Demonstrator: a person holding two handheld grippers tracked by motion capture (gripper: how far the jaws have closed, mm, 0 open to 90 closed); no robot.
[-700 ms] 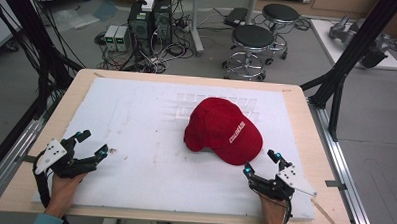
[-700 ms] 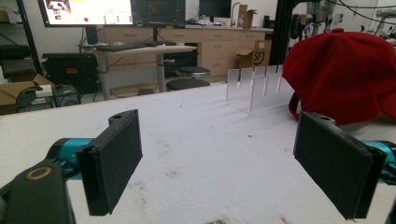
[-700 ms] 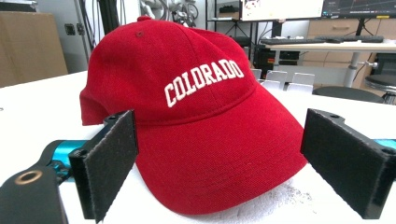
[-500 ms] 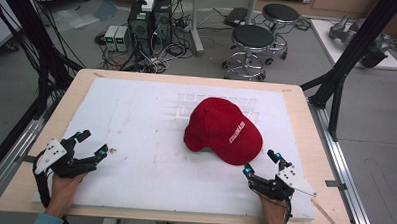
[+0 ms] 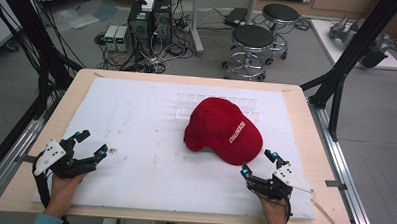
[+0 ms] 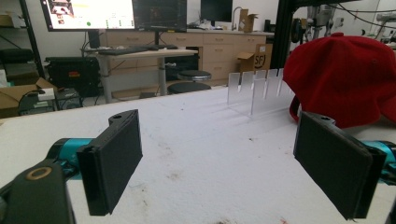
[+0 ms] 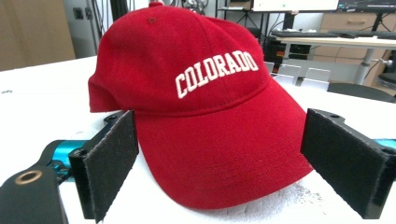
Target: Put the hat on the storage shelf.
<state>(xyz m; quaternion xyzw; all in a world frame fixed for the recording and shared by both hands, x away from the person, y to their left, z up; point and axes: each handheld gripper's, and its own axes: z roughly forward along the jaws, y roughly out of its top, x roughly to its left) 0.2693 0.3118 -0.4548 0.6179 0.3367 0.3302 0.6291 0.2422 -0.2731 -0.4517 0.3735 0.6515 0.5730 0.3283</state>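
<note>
A red cap (image 5: 225,130) is lying crown-up on the white mat (image 5: 146,125) covering the worktop (image 5: 306,126), right of centre, with its brim pointing toward the near right corner. White lettering reading COLORADO is showing across its front. A row of clear plastic dividers (image 6: 254,88) is standing just beyond it on the far side.

The right hand-held gripper (image 5: 259,164) is resting near the right edge, jaws spread wide and holding nothing; in the right gripper view the brim is sitting between the jaws without touching either. The left hand-held gripper (image 5: 90,145) is lying at the near left, well apart from the cap, jaws likewise spread and empty.

Assessment: the cap is appearing light and soft, with a cloth crown that is likely to collapse under a pinch, while the brim is looking stiffer and curved. The brim edge is offering the firmer hold; the fabric is unlikely to slip against the padded jaws. No fragility is being noted. Lifting by the crown alone risks bunching the cloth.
</note>
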